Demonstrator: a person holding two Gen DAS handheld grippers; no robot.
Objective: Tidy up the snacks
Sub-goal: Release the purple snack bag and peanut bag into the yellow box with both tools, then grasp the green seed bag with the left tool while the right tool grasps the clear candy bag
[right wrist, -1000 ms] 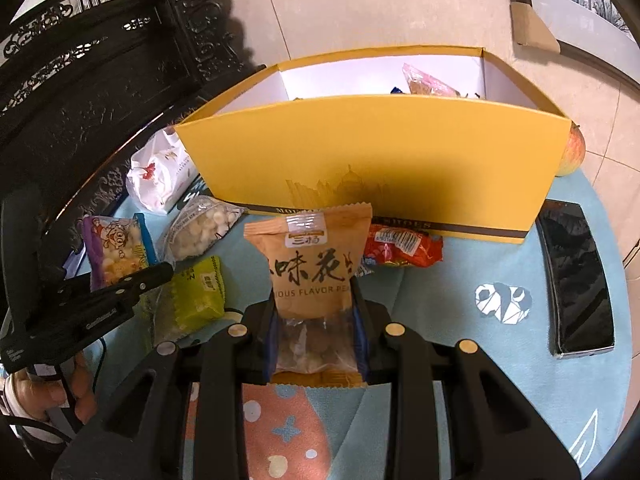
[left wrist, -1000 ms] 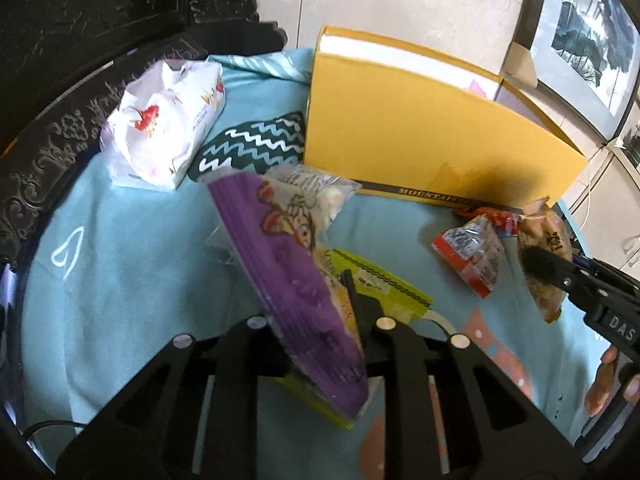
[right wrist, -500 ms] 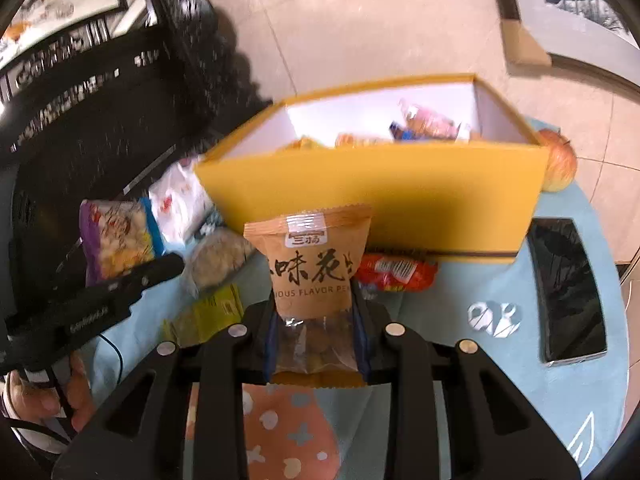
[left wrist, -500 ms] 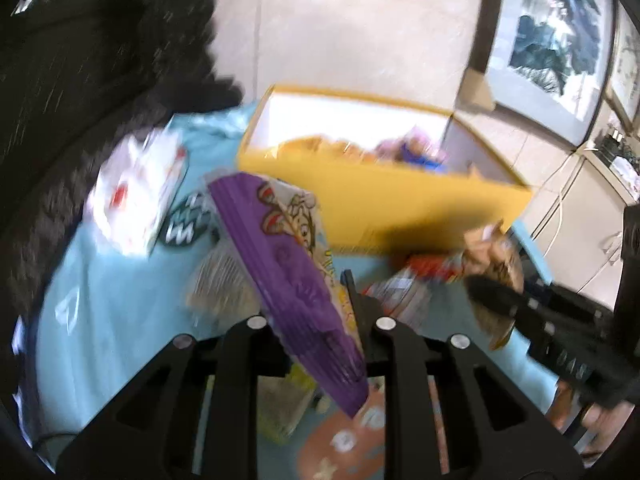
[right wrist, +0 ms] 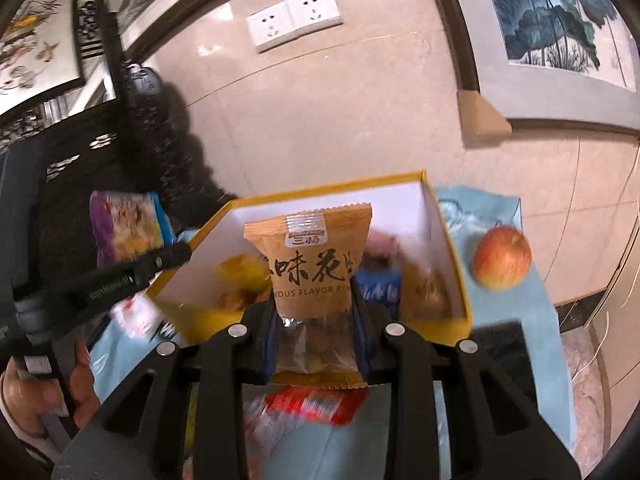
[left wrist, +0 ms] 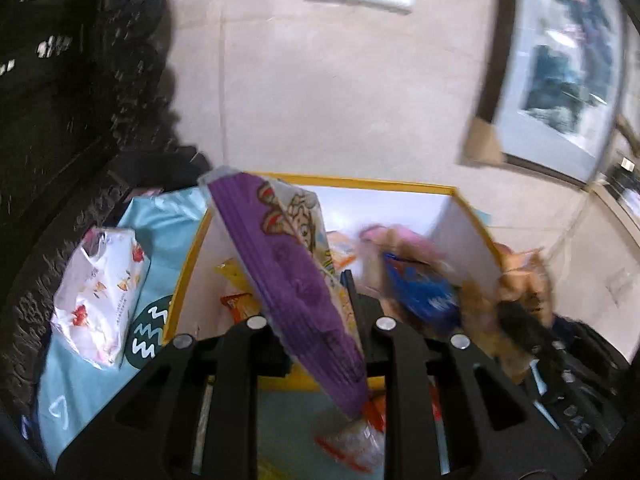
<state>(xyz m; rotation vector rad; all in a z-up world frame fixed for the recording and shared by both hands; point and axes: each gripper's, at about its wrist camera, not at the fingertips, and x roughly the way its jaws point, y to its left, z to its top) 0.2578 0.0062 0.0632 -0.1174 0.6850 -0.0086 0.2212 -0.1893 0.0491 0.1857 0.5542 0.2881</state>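
My left gripper (left wrist: pixel 316 312) is shut on a purple snack packet (left wrist: pixel 292 276), held tilted over the near left part of the open yellow box (left wrist: pixel 180 280). That same packet (right wrist: pixel 124 228) and the left gripper (right wrist: pixel 176 254) show at the left of the right wrist view. My right gripper (right wrist: pixel 316 320) is shut on a brown peanut packet (right wrist: pixel 312 264), upright over the near wall of the yellow box (right wrist: pixel 448 236). Several snacks lie inside the box, blurred, among them a blue packet (left wrist: pixel 424 296). The brown packet (left wrist: pixel 520 276) also appears at the right of the left wrist view.
A white packet (left wrist: pixel 100 296) lies on the light blue cloth (left wrist: pixel 72 392) left of the box. A red wrapper (right wrist: pixel 316 404) sits on the cloth below my right gripper. An apple (right wrist: pixel 502 258) and a dark phone (right wrist: pixel 504 344) lie right of the box. A hand (right wrist: pixel 48 396) holds the left gripper.
Both grippers rose from the table and moved forward with their packets, from in front of the box's near wall to above its open top. The box's inside has come into view.
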